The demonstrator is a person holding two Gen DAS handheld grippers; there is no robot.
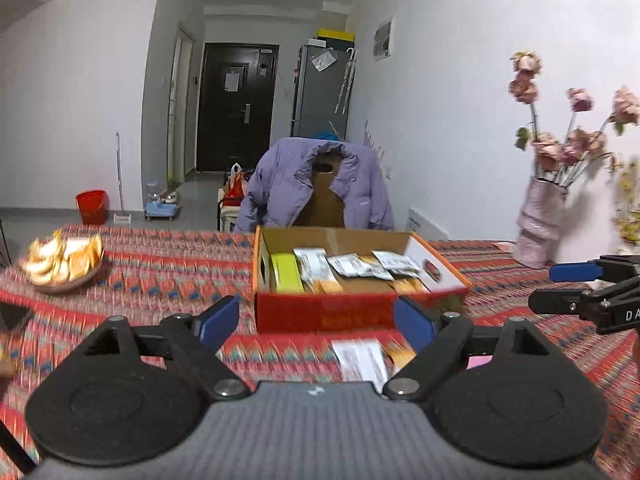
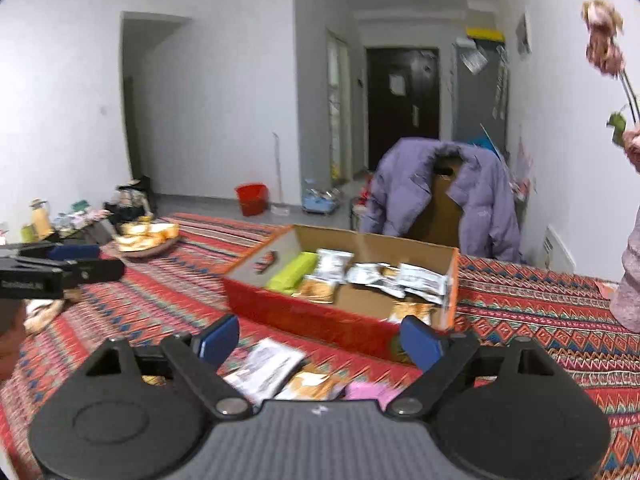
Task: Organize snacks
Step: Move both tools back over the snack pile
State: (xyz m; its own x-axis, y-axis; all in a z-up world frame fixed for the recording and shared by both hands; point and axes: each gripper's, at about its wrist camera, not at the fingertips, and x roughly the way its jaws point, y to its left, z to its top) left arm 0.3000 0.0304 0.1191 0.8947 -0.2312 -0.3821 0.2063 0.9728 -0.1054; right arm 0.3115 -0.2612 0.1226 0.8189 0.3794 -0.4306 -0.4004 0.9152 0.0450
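Note:
An open red cardboard box [image 1: 320, 312] [image 2: 304, 312] stands on the patterned tablecloth. It holds a green packet [image 1: 286, 272] [image 2: 290, 274] and several white and orange snack packets [image 1: 356, 266] [image 2: 400, 280]. My left gripper [image 1: 316, 320] is open and empty, just in front of the box. A white and orange packet [image 1: 362, 358] lies on the cloth below it. My right gripper [image 2: 320, 340] is open and empty above loose packets [image 2: 268, 366] and a pink packet [image 2: 366, 390] in front of the box. It also shows at the right edge of the left wrist view [image 1: 560, 286].
A plate of orange peels [image 1: 64, 262] [image 2: 144, 238] sits at the table's left. A pink vase with dried flowers [image 1: 540, 224] stands at the right. A chair with a purple jacket [image 1: 316, 184] [image 2: 444, 196] stands behind the table.

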